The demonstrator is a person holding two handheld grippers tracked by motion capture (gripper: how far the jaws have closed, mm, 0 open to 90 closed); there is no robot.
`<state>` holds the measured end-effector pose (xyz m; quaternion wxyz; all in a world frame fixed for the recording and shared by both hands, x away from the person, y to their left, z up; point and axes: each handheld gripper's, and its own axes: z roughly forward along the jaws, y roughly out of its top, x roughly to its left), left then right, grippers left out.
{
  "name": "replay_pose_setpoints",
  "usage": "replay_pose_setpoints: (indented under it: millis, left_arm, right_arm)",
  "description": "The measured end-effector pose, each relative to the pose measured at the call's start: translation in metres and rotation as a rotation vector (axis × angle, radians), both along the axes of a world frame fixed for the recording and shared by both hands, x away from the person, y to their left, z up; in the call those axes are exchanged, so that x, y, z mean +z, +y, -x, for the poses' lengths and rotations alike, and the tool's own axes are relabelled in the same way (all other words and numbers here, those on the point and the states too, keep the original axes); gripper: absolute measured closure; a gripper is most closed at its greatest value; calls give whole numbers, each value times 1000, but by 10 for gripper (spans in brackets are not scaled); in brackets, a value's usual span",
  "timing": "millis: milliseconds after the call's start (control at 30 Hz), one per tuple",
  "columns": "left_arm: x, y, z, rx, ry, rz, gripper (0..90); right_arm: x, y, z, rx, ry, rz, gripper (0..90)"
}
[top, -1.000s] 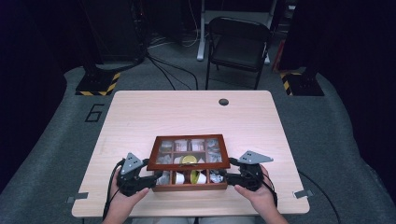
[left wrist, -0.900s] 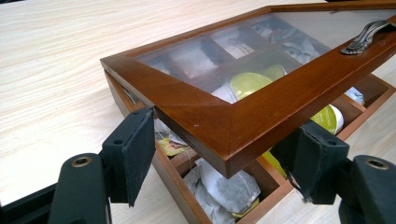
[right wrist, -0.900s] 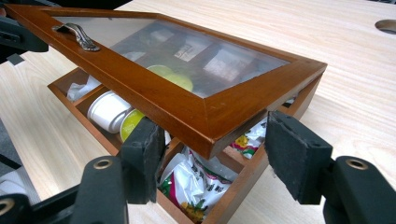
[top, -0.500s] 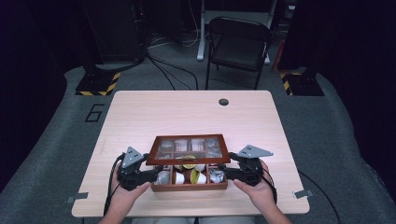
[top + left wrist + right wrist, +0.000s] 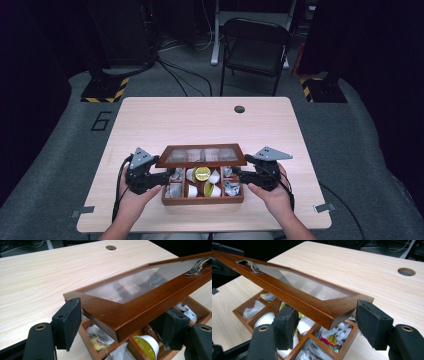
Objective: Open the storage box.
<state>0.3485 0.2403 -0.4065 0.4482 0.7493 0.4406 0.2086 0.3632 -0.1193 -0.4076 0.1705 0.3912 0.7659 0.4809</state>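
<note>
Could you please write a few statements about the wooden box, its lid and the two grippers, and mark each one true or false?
1. The lid of the wooden box is raised at its front edge. True.
2. The lid is solid wood all over. False: it has a clear pane in a wooden frame.
3. The left gripper is at the lid's left front corner, the right gripper at its right front corner. True.
4. The box is empty. False: it holds small cups and packets.
5. The table has a round hole near its far edge. True.
</note>
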Motion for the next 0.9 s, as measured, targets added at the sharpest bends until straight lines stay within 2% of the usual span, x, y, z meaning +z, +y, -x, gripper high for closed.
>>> replay_pose_setpoints:
  millis: [167,433,533,900]
  left_arm:
    - [7,0,-9,6,-9,5,275]
    - [11,0,-21,8,-11,20,278]
    - [13,0,-23,8,-12,14,278]
    - [18,-4,-41,39,-22,16,273]
  right_arm:
    - [7,0,-10,-5,-2,-21,343]
    - [14,1,-21,-1,-3,-18,346]
    - [17,2,-25,-3,-2,-23,347]
    - [27,4,-38,-15,-26,-28,356]
